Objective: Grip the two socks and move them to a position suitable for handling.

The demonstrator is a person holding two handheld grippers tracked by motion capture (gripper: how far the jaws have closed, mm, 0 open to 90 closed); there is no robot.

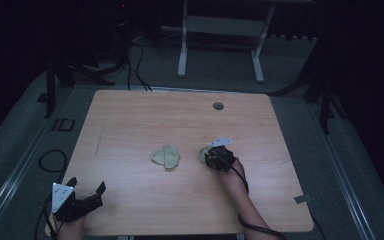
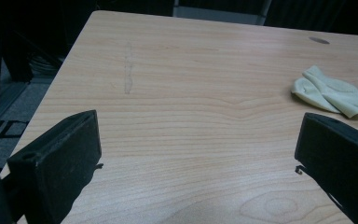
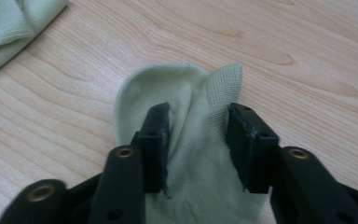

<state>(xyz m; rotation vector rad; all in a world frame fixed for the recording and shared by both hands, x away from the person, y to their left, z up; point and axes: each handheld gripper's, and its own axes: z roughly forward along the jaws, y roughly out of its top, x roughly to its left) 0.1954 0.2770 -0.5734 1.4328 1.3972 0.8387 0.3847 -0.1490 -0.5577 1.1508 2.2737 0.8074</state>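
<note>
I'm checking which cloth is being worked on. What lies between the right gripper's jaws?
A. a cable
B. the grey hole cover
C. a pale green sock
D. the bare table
C: in the right gripper view, the right gripper has its jaws on either side of a bunched pale green sock lying on the table, while a second sock lies apart at the table's middle.

The left gripper (image 2: 196, 163) looks along the wooden table (image 2: 191, 107), and its two black jaws stand wide apart with only bare wood between them. Beyond the tip of the right-hand jaw, a little farther away, a pale green cloth (image 2: 332, 92) lies crumpled on the table, apart from the jaw. Far ahead between the jaws, nearer to the left-hand one, a faint pale streak (image 2: 128, 69) runs along the wood.
</note>
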